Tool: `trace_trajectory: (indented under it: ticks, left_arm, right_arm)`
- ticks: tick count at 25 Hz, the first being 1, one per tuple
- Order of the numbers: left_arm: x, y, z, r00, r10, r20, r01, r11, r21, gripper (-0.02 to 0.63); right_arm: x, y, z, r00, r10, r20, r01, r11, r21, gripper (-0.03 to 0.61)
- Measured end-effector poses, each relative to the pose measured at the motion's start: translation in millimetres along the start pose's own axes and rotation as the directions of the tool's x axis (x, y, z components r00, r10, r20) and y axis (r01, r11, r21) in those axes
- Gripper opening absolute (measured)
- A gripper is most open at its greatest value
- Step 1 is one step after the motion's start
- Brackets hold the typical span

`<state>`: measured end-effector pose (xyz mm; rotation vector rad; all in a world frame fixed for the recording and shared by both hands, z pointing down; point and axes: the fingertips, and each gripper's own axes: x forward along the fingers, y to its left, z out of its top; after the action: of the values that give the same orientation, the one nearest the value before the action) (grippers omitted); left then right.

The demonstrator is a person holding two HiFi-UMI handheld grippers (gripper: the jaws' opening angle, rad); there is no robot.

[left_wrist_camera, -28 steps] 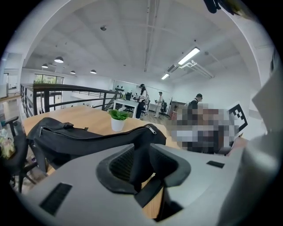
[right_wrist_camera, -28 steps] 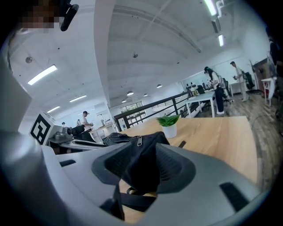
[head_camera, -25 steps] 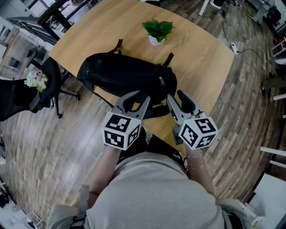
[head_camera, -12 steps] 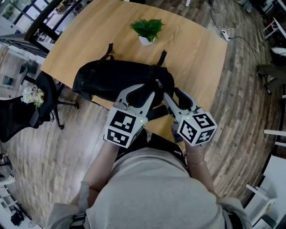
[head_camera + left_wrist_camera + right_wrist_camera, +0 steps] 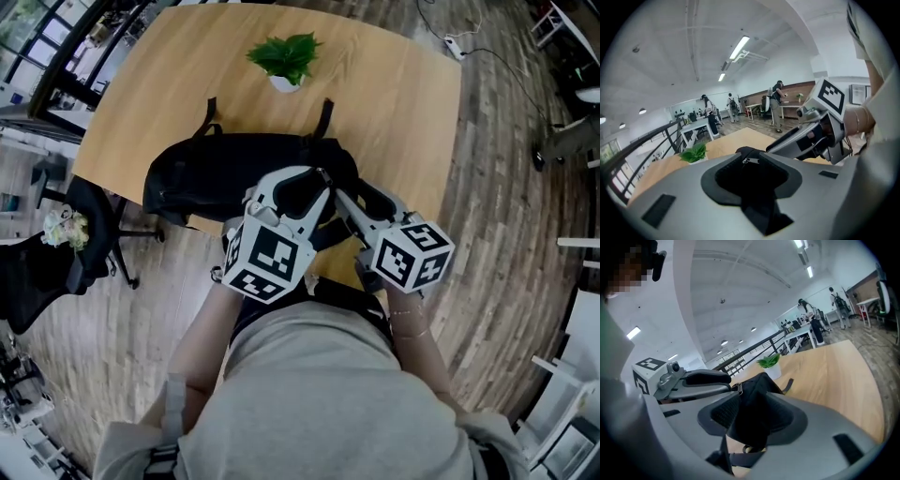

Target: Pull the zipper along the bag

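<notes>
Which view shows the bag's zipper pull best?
The left gripper view: the silver zipper pull sits centred on the black bag. The right gripper view catches it small, at the bag's edge; the head view barely shows it.

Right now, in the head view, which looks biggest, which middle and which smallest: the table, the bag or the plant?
1. table
2. bag
3. plant
The plant stands a bit farther from the camera than the bag, but the size gap is plain anyway.
</notes>
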<state>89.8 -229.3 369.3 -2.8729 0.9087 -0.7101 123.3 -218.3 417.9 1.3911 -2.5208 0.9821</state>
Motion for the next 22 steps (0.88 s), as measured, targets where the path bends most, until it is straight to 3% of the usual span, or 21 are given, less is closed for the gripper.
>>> trace_trajectory:
  ticks: [3,4,11,17,22]
  left_arm:
    - [7,-10,-2,0.999,-0.034,-0.041,0.040,0.989,0.145,0.109]
    - [10,-14,-4,0.997,-0.057,-0.057,0.065,0.984,0.165,0.110]
    - [19,-24,-11,0.985,-0.112,-0.131,0.148,0.938,0.314,0.139]
    - [27,-21,-18,0.979,-0.060,-0.193,0.143,0.882,0.449,0.140]
    - [31,-17,-19,0.981,-0.037,-0.192,0.109,0.918,0.382,0.115]
  right_arm:
    - [1,-2,-1,1.000,-0.007,0.010,0.007,1.000,0.012,0.142]
    - [1,-2,-1,1.000,-0.006,0.014,0.006,1.000,0.018,0.096]
    - [1,-1,-2,1.000,0.009,0.027,-0.010,0.999,0.049,0.072]
    - [1,-1,0,1.000,0.003,0.028,-0.004,0.999,0.042,0.071]
    - [0,-1,-1,1.000,-0.002,0.023,0.001,1.000,0.030,0.071]
